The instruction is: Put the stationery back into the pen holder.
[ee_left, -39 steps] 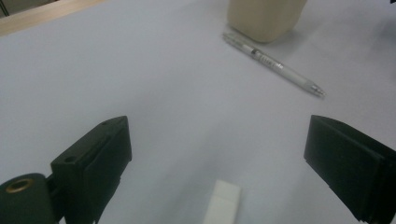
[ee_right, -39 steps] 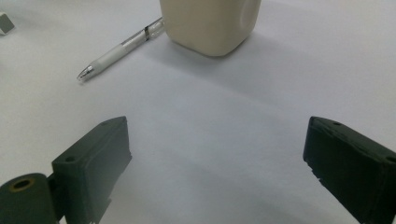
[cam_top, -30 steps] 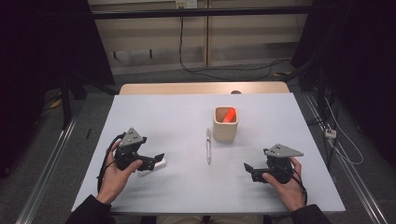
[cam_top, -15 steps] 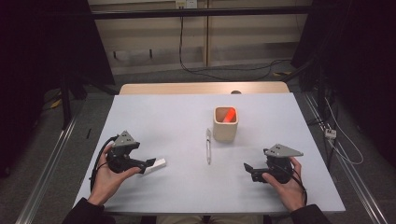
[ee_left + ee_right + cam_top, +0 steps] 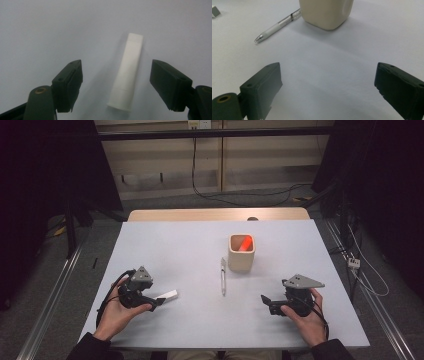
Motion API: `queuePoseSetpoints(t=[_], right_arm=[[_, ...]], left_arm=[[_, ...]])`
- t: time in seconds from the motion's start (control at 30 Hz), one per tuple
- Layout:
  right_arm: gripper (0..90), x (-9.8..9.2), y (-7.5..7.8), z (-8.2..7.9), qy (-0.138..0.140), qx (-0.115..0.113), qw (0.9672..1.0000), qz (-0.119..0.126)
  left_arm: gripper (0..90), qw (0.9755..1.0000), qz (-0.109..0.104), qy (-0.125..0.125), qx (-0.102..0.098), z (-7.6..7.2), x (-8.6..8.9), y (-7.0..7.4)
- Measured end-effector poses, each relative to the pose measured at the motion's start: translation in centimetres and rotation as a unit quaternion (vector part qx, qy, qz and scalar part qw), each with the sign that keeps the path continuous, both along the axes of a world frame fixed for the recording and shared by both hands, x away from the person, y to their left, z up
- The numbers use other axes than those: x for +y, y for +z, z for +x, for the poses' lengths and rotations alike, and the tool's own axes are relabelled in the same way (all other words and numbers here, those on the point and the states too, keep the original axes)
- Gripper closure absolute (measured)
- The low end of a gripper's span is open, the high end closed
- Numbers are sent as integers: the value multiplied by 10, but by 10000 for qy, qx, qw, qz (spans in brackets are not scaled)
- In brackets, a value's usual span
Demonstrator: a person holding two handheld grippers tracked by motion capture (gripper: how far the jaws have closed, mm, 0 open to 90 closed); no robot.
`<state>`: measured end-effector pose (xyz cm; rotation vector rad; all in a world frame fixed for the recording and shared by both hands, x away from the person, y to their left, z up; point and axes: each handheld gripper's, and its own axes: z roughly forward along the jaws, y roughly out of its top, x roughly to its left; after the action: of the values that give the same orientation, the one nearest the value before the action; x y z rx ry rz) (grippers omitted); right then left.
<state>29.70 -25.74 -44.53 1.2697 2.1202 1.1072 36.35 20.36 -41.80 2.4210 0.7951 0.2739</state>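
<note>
A short white bar (image 5: 127, 72) lies flat on the white table between the jaws of my left gripper (image 5: 116, 68). The jaws have just been closing, and a gap shows between each pad and the bar. From the high view, the left gripper (image 5: 157, 301) sits at the front left, its tips at the near end of the bar (image 5: 168, 295). At the front right, my right gripper (image 5: 265, 300) stands open with only bare table between its jaws (image 5: 329, 87). A white pen (image 5: 223, 276) lies mid-table beside a beige square cup (image 5: 242, 255) with something orange-red (image 5: 245, 242) inside.
In the right gripper view, the pen (image 5: 278, 25) points its tip toward me, left of the cup (image 5: 325, 12). A wooden strip (image 5: 215, 214) runs along the table's far edge. Dark floor, rails and cables surround the table.
My left hand has shifted slightly and tipped lower over the white bar. The bar, the pen, the cup and the right gripper have stayed where they were.
</note>
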Motion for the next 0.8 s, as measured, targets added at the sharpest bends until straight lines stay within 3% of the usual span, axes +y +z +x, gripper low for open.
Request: queuePoseSetpoints(t=[0.23,0.47,0.67,0.8], right_arm=[[72,0,0,0,-6,8,10000,-3],[72,0,0,0,-3,12,10000,0],[72,0,0,0,6,5,10000,-11],[72,0,0,0,3,6,10000,-13]], left_arm=[[365,9992,341,-146,131,2,-3,-2],[471,9966,653,-407,296,3,-7,-8],[576,9956,692,-488,411,4,-11,-13],[593,9940,769,-602,495,7,-11,-13]])
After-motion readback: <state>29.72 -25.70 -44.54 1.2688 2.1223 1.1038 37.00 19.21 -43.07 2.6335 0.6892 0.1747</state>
